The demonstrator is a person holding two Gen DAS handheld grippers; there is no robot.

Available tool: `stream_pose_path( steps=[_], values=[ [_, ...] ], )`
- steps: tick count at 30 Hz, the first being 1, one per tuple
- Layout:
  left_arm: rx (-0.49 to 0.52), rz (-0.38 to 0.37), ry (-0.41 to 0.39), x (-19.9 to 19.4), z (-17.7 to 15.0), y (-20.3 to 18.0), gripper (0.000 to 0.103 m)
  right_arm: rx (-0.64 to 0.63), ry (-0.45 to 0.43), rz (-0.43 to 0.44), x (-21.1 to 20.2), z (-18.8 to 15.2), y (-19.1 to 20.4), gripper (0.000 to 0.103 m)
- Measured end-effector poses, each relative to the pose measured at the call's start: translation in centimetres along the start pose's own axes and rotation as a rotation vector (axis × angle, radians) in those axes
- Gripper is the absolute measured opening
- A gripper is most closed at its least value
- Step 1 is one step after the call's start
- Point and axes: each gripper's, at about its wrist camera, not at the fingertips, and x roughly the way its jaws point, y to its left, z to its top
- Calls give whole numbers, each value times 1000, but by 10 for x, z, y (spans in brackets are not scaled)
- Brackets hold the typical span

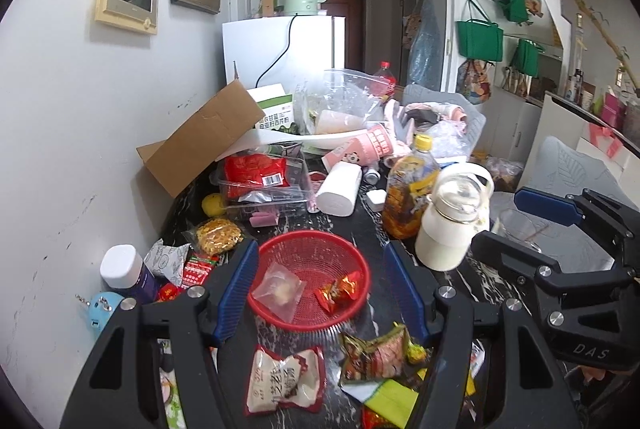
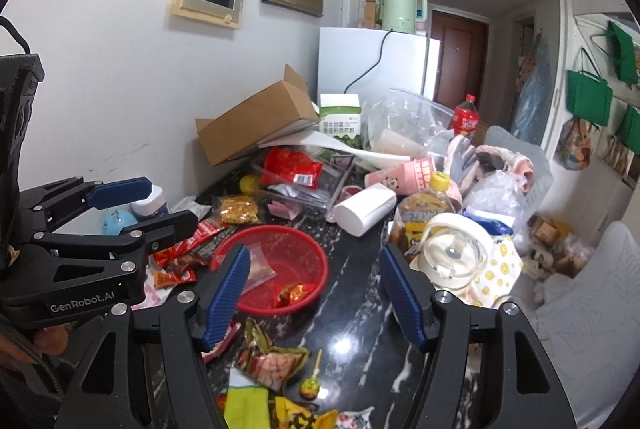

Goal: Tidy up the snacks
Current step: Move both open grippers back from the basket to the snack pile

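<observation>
**Both grippers hover open above the snack basket**

The red basket (image 1: 310, 277) sits mid-table, at twelve o'clock of the left gripper (image 1: 320, 289); it holds a clear packet (image 1: 278, 291) and a red-gold candy (image 1: 338, 293); the right gripper (image 2: 314, 295) hangs released, nothing between its fingers; both tilt downward over the black marble table (image 2: 360, 333); loose snack packets (image 1: 286, 381) lie at six o'clock of the basket.

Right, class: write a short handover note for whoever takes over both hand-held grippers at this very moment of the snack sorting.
Left hand-held gripper: open, empty.
Right hand-held gripper: open, empty.
Red basket on the black table holds two snacks: a clear packet and a red-gold wrapped sweet.
Left to sort: white-red packet, crumpled wrapper, lollipop, plus loose packets left of the basket.
</observation>
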Motion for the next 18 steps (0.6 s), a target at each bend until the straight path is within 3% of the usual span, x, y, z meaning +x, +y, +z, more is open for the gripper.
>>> stream_pose_path(
  steps=[18],
  values=[
    [8,-79,55,-34,-54,-17,64,30,19,-55,-44,-60,19,72]
  ],
)
